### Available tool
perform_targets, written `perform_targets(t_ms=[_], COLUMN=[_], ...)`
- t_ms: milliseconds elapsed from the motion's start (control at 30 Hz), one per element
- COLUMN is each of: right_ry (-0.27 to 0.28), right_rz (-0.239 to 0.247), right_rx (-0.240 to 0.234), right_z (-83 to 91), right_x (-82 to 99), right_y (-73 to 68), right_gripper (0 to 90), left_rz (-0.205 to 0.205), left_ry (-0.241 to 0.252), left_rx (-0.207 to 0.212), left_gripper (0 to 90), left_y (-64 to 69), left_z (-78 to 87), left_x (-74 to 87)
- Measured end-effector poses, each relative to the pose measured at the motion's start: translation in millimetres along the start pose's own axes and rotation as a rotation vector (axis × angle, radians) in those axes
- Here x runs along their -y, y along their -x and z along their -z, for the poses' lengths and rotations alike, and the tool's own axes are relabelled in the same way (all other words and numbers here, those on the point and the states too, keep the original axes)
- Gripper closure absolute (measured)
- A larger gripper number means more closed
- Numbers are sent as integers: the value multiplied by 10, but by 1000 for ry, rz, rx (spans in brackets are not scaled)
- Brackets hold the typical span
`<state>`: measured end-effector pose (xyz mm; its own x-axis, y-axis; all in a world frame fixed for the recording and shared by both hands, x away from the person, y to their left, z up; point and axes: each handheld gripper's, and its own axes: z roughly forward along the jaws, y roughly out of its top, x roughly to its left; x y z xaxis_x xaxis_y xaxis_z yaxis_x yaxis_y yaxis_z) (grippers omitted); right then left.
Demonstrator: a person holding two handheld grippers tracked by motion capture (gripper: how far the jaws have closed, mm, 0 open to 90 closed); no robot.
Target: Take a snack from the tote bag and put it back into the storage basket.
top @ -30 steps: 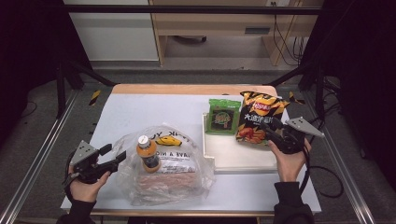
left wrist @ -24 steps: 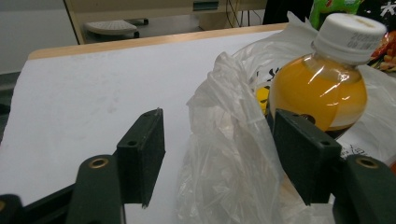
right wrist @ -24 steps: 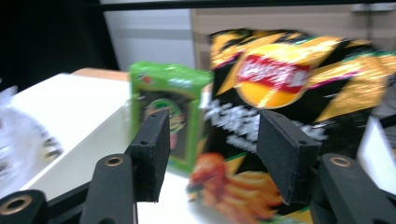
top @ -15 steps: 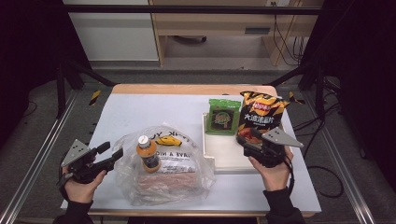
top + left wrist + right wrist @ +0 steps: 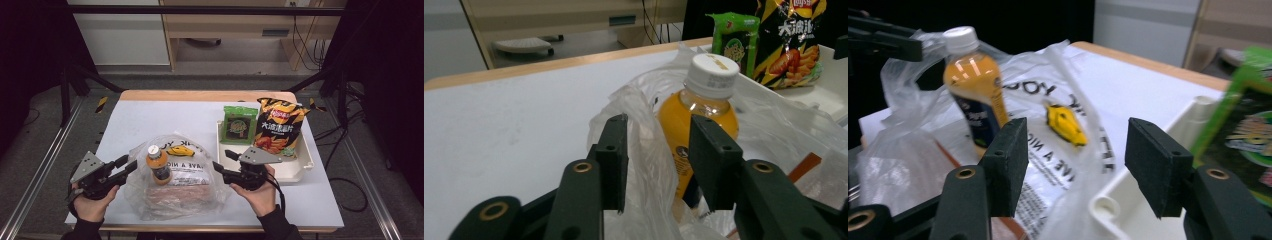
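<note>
Near the tabletop's front edge, the bag (image 5: 175,187) rim is flanked by the closing left hand-held gripper (image 5: 127,164), not yet pinched, while the open right hand-held gripper (image 5: 223,161) is aimed at its other side.

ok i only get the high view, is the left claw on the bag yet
Observer: Not pinched. In the left gripper view a fold of the bag stands between the left claw's jaws, which have just been closing; gaps show beside it.
Operator: whats behind the fold
Observer: The bottle, straight past the jaws, with bag film in front of it.
Operator: is it standing
Observer: Upright from the side, cap on top.
</note>
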<state>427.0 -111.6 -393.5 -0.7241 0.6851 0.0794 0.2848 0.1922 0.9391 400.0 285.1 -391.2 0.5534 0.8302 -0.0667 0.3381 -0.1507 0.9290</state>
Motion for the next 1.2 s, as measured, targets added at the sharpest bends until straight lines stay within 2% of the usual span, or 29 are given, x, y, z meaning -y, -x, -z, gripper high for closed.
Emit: perform_targets(t_ms=[167, 300, 400, 533, 633, 800, 833, 900, 1000, 1100, 1200], right_ry=[-14, -33, -60, -88, -95, -104, -104, -104, -115, -134, -160], right_rz=[2, 13, 35, 45, 51, 62, 65, 67, 76, 83, 88], right_rx=[-43, -78, -111, -127, -134, -137, -137, -137, -135, -124, -119], right_z=[-117, -166, -210, -260, -280, -300, -302, -305, -325, -343, -368], right_x=[43, 68, 77, 97, 112, 121, 125, 136, 150, 162, 198], right_y=[-103, -176, -238, -280, -305, -329, -332, -348, -359, -359, -369], right_gripper=[459, 536, 615, 712, 752, 784, 782, 777, 786, 817, 846], left_rz=[0, -15, -18, -25, -29, -16, -4, 15, -5, -39, -18], left_ry=[-32, -41, -10, 28, 65, 110, 111, 113, 80, 4, -77], left_rx=[16, 26, 33, 31, 16, -33, -29, -3, 42, 67, 76], left_gripper=[697, 749, 767, 767, 722, 491, 465, 477, 576, 663, 743], left_y=[61, 103, 134, 148, 156, 131, 118, 118, 212, 324, 339], left_z=[-76, -83, -35, 70, 156, 234, 243, 254, 208, 83, -70], left_x=[56, 66, 34, -47, -113, -176, -183, -188, -188, -119, 12])
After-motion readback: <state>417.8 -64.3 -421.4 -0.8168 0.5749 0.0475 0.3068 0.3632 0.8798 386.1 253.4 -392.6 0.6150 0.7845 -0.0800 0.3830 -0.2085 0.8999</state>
